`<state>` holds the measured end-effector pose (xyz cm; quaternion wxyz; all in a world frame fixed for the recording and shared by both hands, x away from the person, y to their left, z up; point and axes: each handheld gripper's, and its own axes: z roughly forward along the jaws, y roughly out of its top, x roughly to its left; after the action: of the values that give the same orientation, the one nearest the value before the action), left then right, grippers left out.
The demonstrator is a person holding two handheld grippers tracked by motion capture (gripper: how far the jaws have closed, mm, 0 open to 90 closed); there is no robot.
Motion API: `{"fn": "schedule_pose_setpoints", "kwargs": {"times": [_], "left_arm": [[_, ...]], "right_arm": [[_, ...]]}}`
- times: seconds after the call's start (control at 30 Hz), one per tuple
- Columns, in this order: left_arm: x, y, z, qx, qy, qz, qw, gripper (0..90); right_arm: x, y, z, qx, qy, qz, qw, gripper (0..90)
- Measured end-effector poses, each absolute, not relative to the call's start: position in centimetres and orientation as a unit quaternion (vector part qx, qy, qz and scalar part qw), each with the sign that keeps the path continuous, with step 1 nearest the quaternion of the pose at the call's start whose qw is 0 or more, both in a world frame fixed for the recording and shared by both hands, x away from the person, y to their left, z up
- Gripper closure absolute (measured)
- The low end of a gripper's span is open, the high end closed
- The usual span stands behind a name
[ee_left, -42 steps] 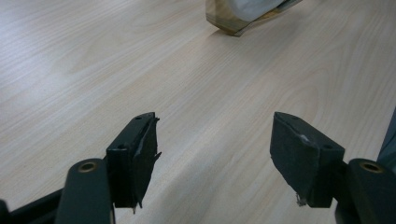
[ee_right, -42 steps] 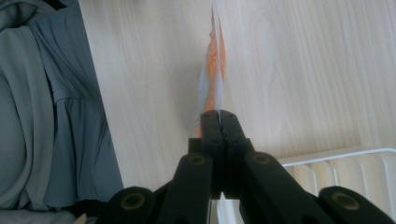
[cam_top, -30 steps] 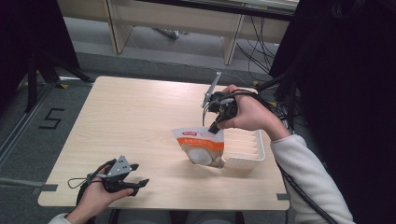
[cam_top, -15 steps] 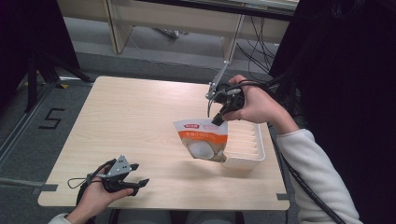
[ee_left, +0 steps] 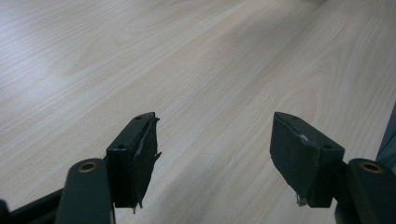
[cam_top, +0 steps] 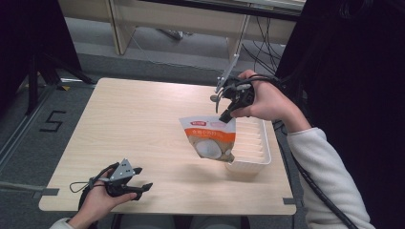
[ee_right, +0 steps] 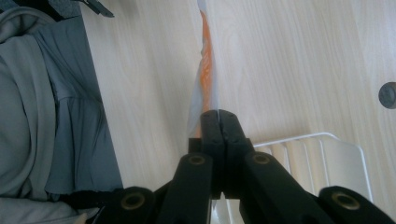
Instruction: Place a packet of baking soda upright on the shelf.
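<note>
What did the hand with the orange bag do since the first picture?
The right gripper, shut on the top edge of the bag, lifted it higher and back a little, away from the white tray. The bag now hangs by the tray's left side. The left gripper stayed open and low at the table's near left.

You can read a dark number "5" [cam_top: 51,121] marked on the grey floor [cam_top: 28,157] left of the tabletop [cam_top: 138,119], while the print on the orange-and-white pouch [cam_top: 210,138], including its red label near the top, is too small to make out.
</note>
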<state>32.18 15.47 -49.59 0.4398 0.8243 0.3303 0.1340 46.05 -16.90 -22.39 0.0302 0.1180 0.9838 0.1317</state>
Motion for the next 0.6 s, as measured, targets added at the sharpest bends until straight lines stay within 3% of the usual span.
{"fn": "schedule_pose_setpoints", "kwargs": {"times": [0.6], "left_arm": [[32.21, 15.50, -49.52, 0.830, 0.323, 0.138, 0.434, 31.6]], "right_arm": [[46.76, -17.73, -21.54, 0.122, 0.983, 0.135, 0.032, 90.0]]}}
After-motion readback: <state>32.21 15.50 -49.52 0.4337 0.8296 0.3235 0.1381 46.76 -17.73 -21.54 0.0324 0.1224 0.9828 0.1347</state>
